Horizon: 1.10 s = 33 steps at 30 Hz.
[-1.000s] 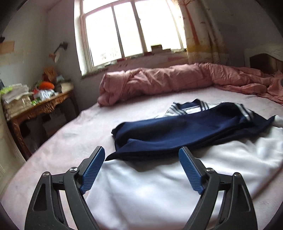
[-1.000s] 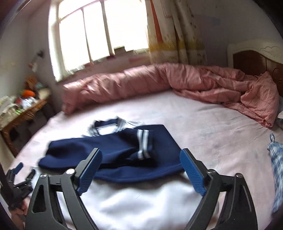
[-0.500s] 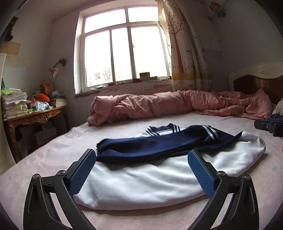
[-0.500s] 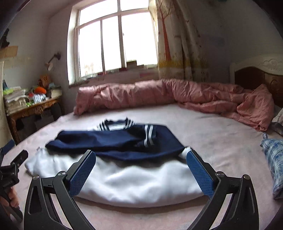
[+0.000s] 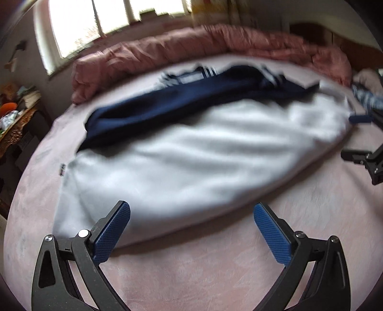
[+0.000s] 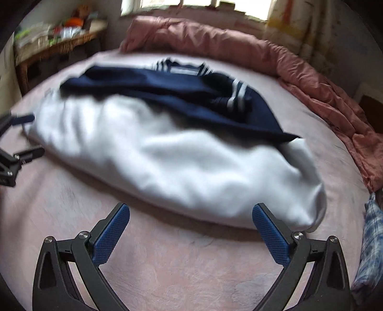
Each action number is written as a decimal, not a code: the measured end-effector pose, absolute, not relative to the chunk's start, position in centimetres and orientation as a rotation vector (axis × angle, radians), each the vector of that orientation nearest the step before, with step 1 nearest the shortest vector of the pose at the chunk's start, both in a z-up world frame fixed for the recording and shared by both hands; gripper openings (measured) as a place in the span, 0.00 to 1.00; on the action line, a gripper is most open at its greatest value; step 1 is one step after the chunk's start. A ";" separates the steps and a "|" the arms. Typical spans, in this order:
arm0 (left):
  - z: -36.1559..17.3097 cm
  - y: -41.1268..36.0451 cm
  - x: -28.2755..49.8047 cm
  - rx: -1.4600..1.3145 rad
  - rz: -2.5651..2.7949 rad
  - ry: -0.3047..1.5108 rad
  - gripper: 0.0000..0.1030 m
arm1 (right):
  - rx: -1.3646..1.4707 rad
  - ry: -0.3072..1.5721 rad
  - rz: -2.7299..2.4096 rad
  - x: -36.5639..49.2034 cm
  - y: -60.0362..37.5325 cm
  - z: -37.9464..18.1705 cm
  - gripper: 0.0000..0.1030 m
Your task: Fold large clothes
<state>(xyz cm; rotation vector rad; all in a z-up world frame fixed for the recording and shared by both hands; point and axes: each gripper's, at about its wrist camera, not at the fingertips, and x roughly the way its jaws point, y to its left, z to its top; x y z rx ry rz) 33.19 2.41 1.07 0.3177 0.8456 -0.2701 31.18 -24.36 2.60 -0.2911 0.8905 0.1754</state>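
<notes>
Hovering, left gripper (image 5: 191, 229) and right gripper (image 6: 190, 229) both spread wide, empty. White-and-navy garment (image 5: 196, 162) lies just beyond both on the bed (image 6: 167, 275). Judgement: pinch near hem corners evenly, all layers.

1. The left gripper (image 5: 191, 222) points down at the pink bed sheet (image 5: 203, 270), its blue pads (image 5: 112, 233) spread wide with nothing between them
2. A white and navy garment (image 5: 191, 158) lies folded on the sheet, blurred; its near hem sits just beyond the pads
3. The right gripper (image 5: 359, 136) shows at the right edge, beside the garment's corner
4. A pink quilt (image 5: 191, 47) is bunched along the far side under the window (image 5: 95, 21)
</notes>
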 end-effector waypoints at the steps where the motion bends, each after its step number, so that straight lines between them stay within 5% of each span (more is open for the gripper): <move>1: 0.4 2.2 33.3 0.333 -0.271 0.880 1.00 | -0.327 0.906 0.166 31.1 -23.8 2.1 1.00; 15: -0.5 4.2 34.9 0.486 0.088 0.779 1.00 | -0.377 0.833 -0.124 33.4 -26.0 0.7 1.00; 19: -0.4 5.8 35.4 0.422 0.080 0.795 0.98 | -0.225 0.869 -0.111 34.4 -29.4 0.9 0.70; 23: -0.3 6.8 35.6 0.368 0.023 0.797 0.37 | -0.195 0.854 -0.079 34.2 -29.9 1.2 0.40; 26: 0.5 6.7 35.1 0.350 0.012 0.785 0.26 | -0.138 0.772 -0.095 33.0 -29.8 2.6 0.26; 33: 4.4 8.3 29.5 0.192 -0.001 0.755 0.24 | -0.087 0.693 -0.055 26.3 -29.3 5.0 0.22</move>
